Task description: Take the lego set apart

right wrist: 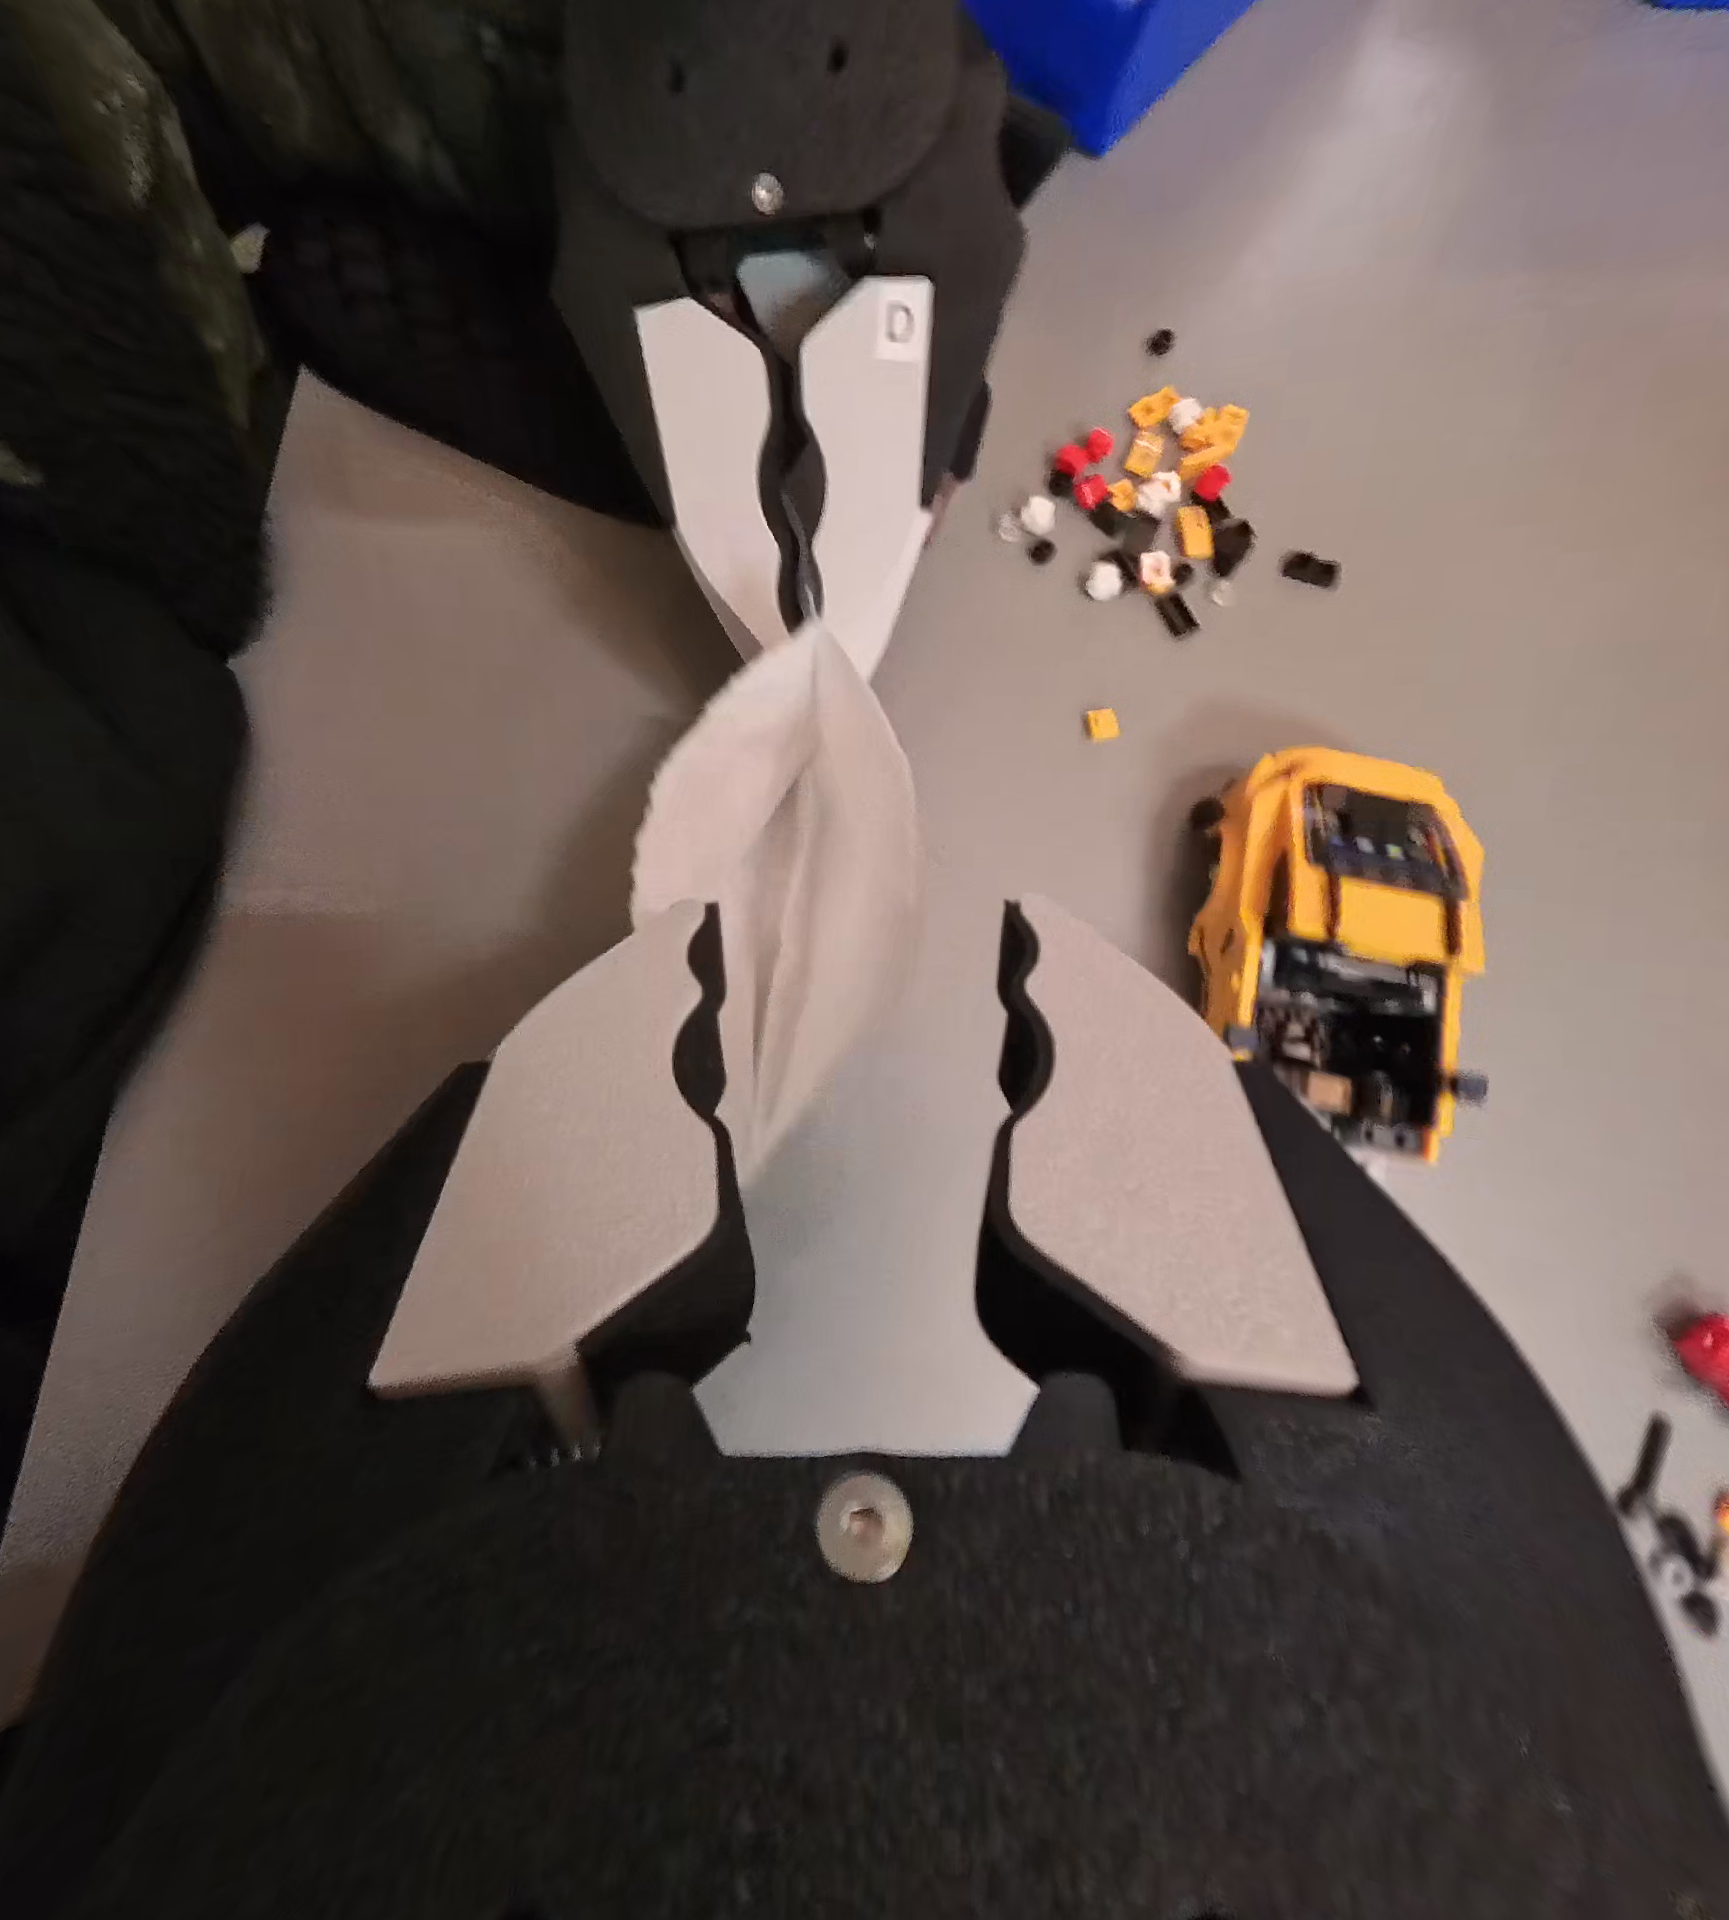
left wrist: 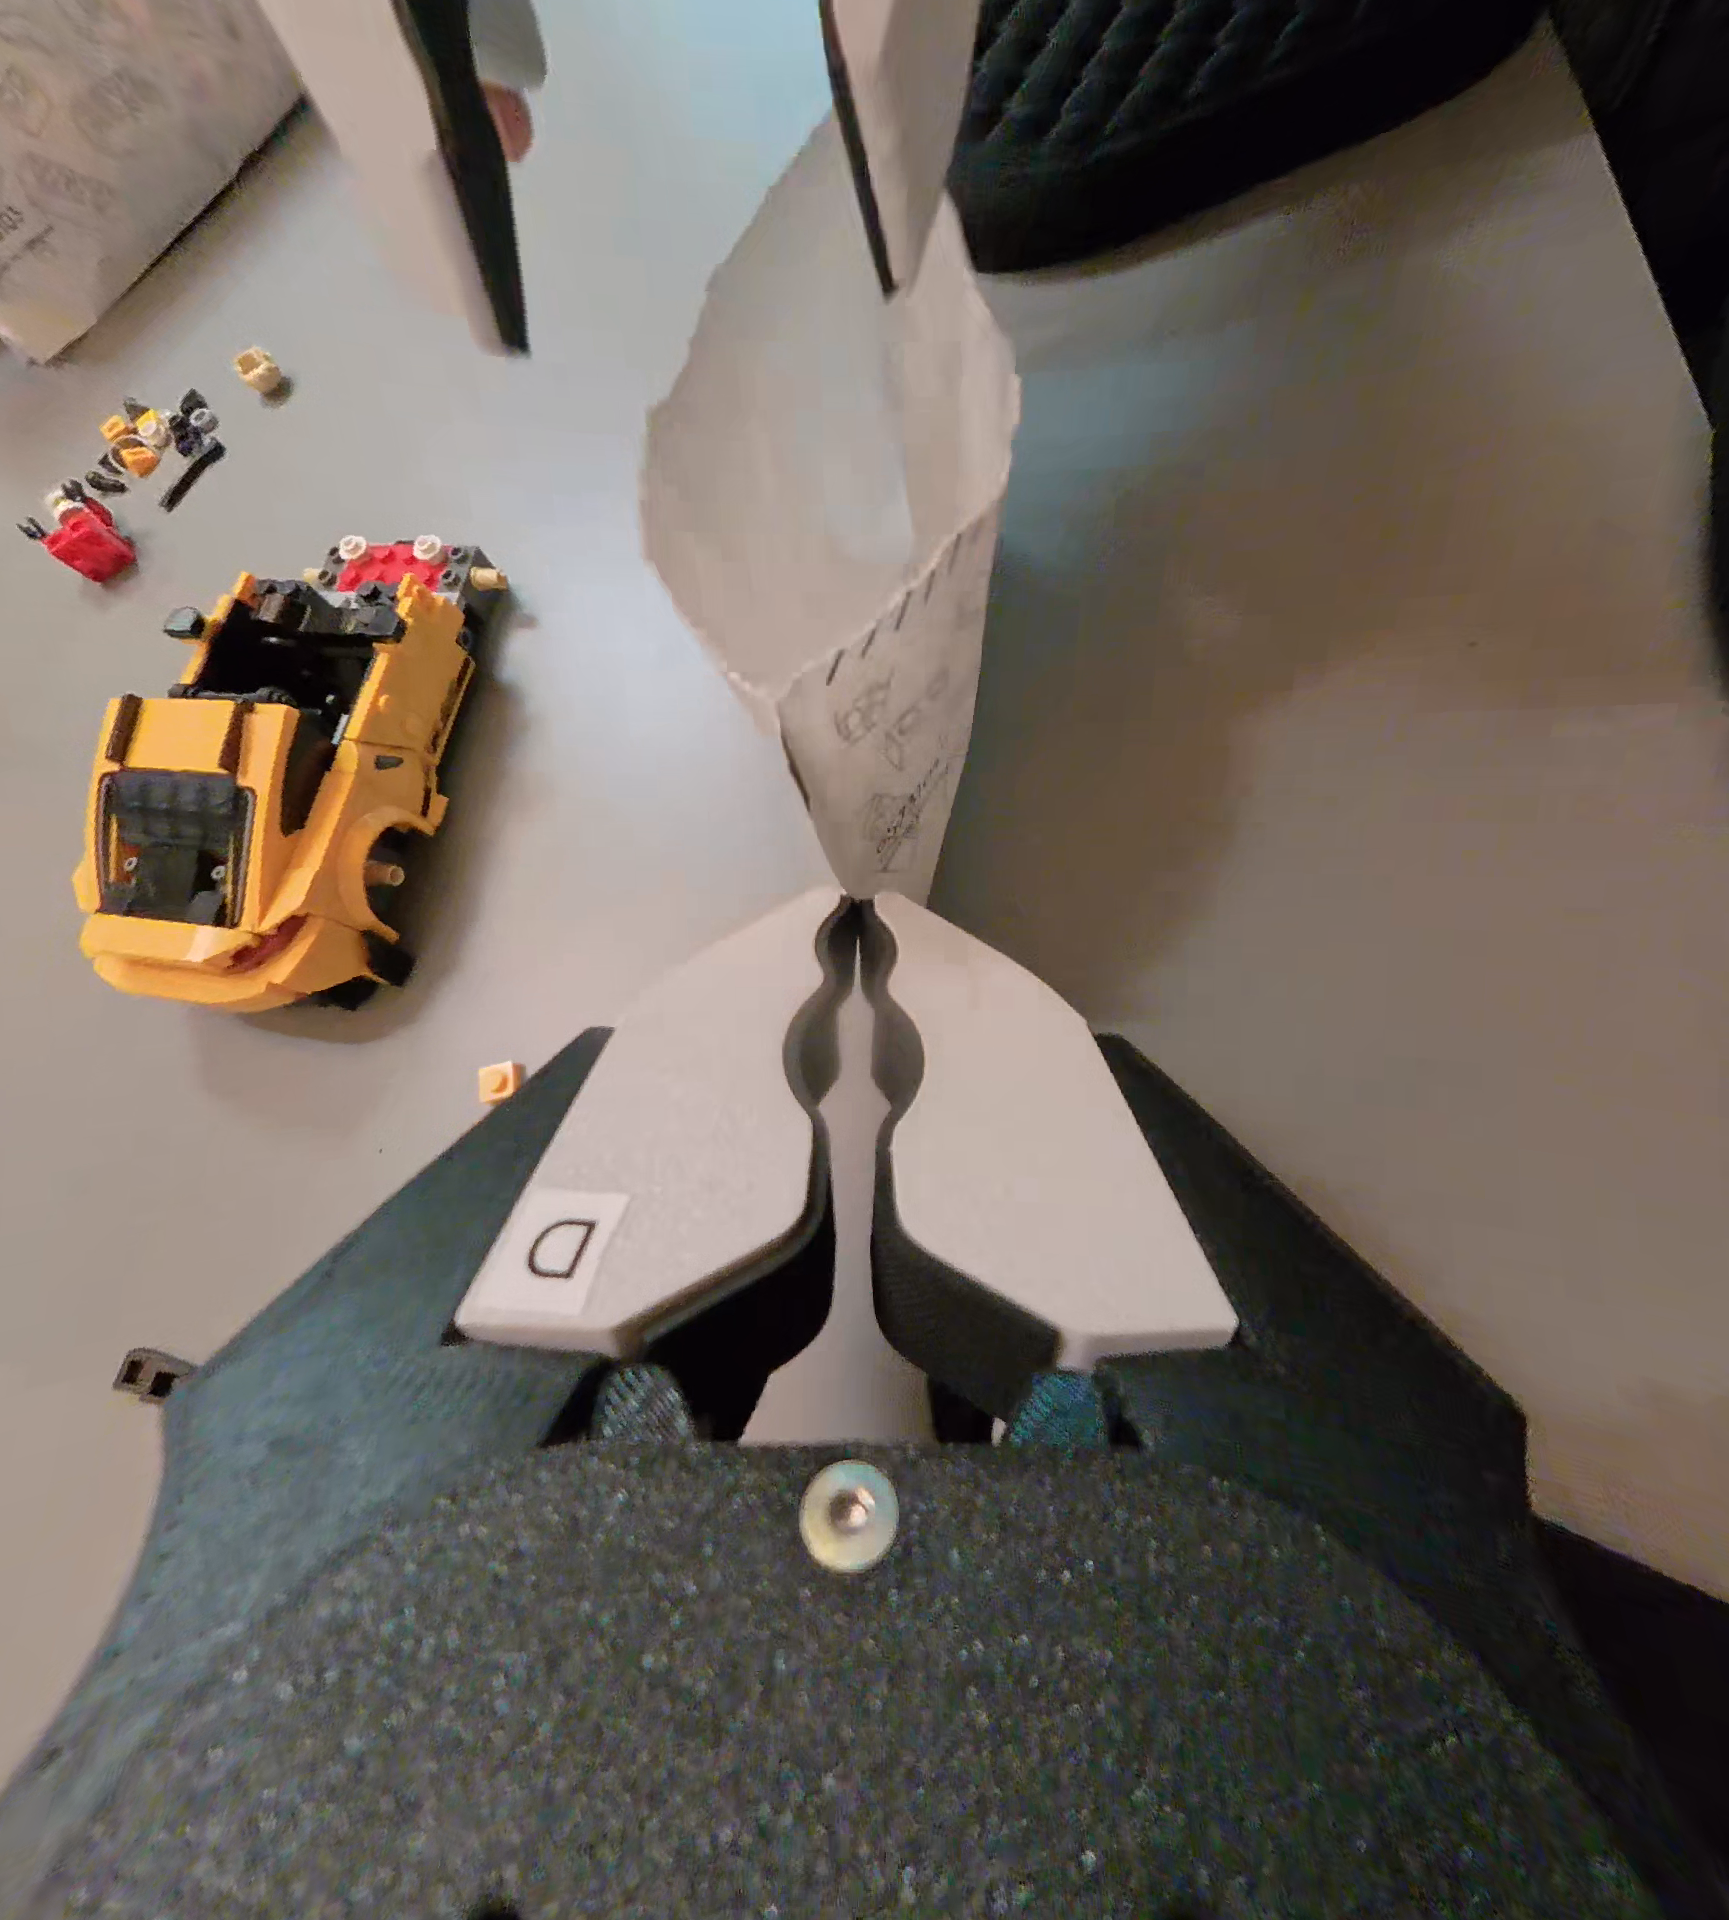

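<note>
While the left tongs (left wrist: 855,909) pinch a corner of a thin white printed paper bag (left wrist: 829,540), their pale grey fingers closed tight on it, the left wrist view shows the bag twisting up and away toward twelve o'clock, where the other tongs' two pale fingers (left wrist: 424,156) stand spread on either side of it. The half-stripped yellow-and-black lego car (left wrist: 288,779) lies on the grey desk (left wrist: 579,520) at about nine o'clock from the pinch point, well apart from both tools and touched by neither. Its long axis runs from seven o'clock to one o'clock, the sloped yellow end toward seven and the exposed red-and-black studded end toward one. A scatter of small loose bricks (left wrist: 138,457) lies beyond it at ten o'clock, and a single small orange brick (left wrist: 498,1081) sits just beside the tongs' dark body.

From the right wrist view, which is blurred, the right tongs (right wrist: 855,925) stand wide open with the bag (right wrist: 798,831) hanging between their fingers but not gripped, as far as I can tell. The car (right wrist: 1348,935) is at three o'clock, long axis near twelve to six, the open black end toward six. Loose bricks (right wrist: 1161,499) lie at one o'clock.

My judgement: dismantling is paused partway for handling the bag, perhaps to open it for parts. Next, the right tongs need to close on the bag's free edge opposite the left grip.
</note>
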